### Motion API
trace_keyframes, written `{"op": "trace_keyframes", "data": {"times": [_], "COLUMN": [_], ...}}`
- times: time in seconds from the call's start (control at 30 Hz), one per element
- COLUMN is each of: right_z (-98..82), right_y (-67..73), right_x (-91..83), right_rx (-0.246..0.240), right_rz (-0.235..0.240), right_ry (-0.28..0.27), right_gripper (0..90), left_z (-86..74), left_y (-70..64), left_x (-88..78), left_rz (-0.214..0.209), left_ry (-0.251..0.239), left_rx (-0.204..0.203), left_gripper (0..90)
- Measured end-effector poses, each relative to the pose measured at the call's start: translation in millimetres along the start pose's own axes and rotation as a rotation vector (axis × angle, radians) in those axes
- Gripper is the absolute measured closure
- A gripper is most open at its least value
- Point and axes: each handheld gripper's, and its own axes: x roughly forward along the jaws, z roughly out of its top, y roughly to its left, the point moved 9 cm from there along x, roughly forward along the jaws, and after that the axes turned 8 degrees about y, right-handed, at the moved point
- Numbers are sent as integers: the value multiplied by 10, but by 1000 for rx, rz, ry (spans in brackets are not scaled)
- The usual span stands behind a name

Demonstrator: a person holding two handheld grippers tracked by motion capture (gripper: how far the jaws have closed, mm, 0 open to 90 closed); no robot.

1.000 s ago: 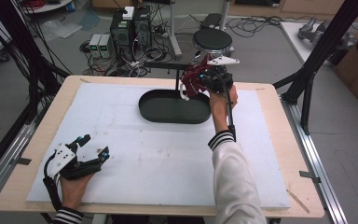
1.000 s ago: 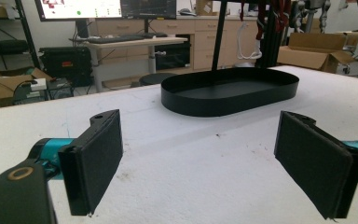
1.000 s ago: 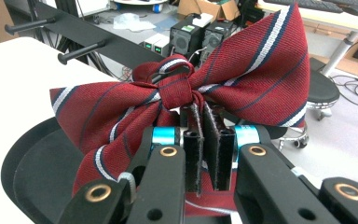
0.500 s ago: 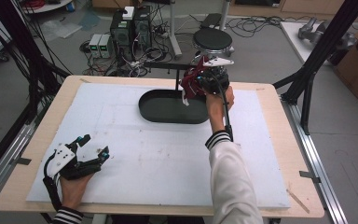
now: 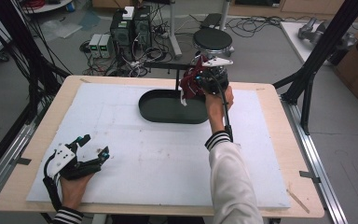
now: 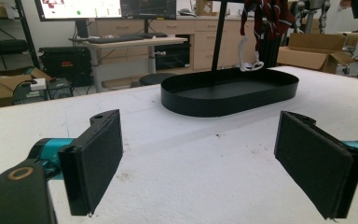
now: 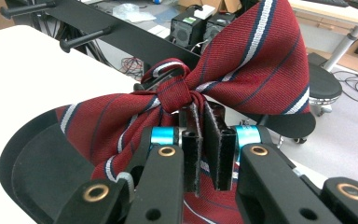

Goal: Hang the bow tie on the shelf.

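Note:
A red bow tie (image 7: pixel 242 70) with navy and white stripes is pinched at its knot by my right gripper (image 7: pixel 204 116), which is shut on it. In the high view that gripper (image 5: pixel 195 83) holds the bow tie (image 5: pixel 188 85) over the far right end of the black oval tray (image 5: pixel 168 114), close to a black stand's post (image 5: pixel 176 79). The stand's crossbar with pegs (image 7: pixel 121 35) runs just behind the tie. A white strap (image 6: pixel 249 60) dangles from the tie into the tray (image 6: pixel 228 91). My left gripper (image 5: pixel 94 145) rests open at the front left, holding nothing (image 6: pixel 200 158).
A white mat (image 5: pixel 158 158) covers most of the wooden table. A round black stool (image 5: pixel 213 39) and computer boxes (image 5: pixel 130 25) stand on the floor beyond the far edge. A black frame strut (image 5: pixel 317 60) rises at the right.
My right gripper has edged slightly left with the bow tie, nearer the stand's post. The left gripper has not moved.

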Motion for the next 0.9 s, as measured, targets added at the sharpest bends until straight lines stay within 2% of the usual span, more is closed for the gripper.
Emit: {"op": "trace_keyframes", "data": {"times": [0.4,0.53,0.57,0.73,0.9], "right_z": [13,26,45,61,79], "right_y": [-42,-32,-36,-57,-94], "right_x": [-21,-28,-33,-62,-119], "right_rx": [-21,-33,-57,-52,-26], "right_rz": [-20,-19,-48,-55,-46], "right_ry": [-11,-18,-25,-39,-65], "right_gripper": [830,771,746,725,680], "left_z": [1,1,2,1,-2], "left_y": [-1,-2,-2,-1,0], "left_x": [1,2,3,2,1], "left_rz": [1,1,1,2,1], "left_ry": [-1,0,-2,-1,3], "left_rx": [0,1,1,0,6], "left_gripper": [158,158,158,157,158]}}
